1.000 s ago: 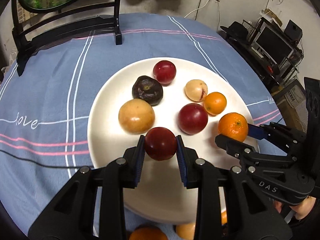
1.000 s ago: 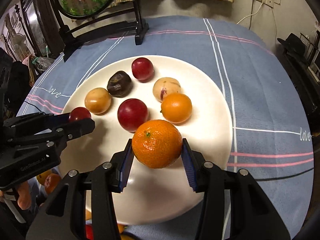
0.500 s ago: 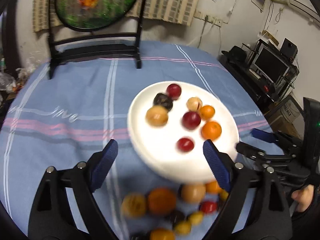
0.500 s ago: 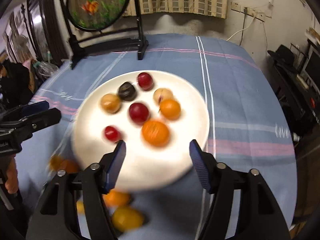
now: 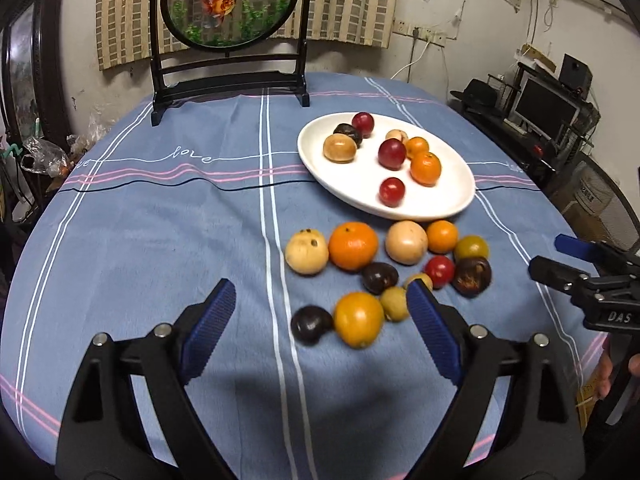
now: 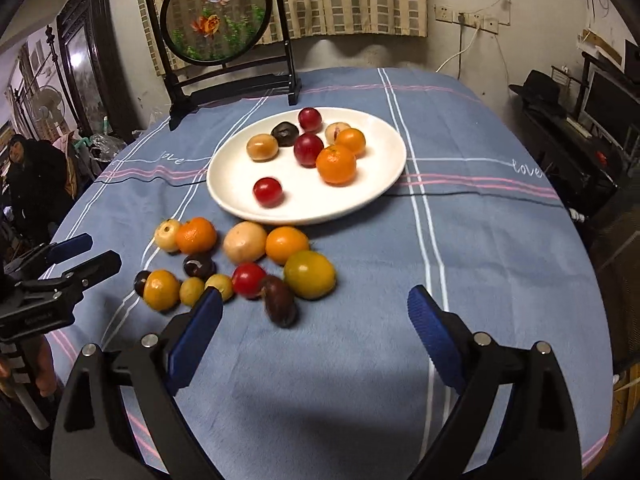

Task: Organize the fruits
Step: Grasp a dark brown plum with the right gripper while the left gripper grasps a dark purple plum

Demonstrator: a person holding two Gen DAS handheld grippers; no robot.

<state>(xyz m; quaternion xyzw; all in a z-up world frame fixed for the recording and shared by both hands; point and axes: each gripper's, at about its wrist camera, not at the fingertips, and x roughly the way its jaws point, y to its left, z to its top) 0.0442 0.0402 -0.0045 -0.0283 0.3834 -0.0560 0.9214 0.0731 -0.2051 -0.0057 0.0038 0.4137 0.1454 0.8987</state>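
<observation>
A white plate (image 5: 436, 200) (image 6: 372, 196) on the blue tablecloth holds several fruits, among them a small red fruit (image 5: 392, 192) (image 6: 268, 191) and an orange (image 5: 425, 168) (image 6: 336, 164). Several more fruits lie loose on the cloth in front of the plate, such as an orange (image 5: 353, 246) and a yellow-green fruit (image 6: 309, 275). My left gripper (image 5: 320, 320) is open and empty, held above the near side of the loose fruits. My right gripper (image 6: 316, 322) is open and empty, near the loose fruits too.
A black-framed round goldfish screen (image 5: 228, 4) (image 6: 216, 24) stands at the table's far edge. A desk with a monitor (image 5: 544, 108) is off to the right. A person (image 6: 24, 176) sits at the left beyond the table.
Both grippers let go of their fruits, the red fruit and the orange, on the plate, opened wide and pulled back and up from the plate to above the loose fruits.
</observation>
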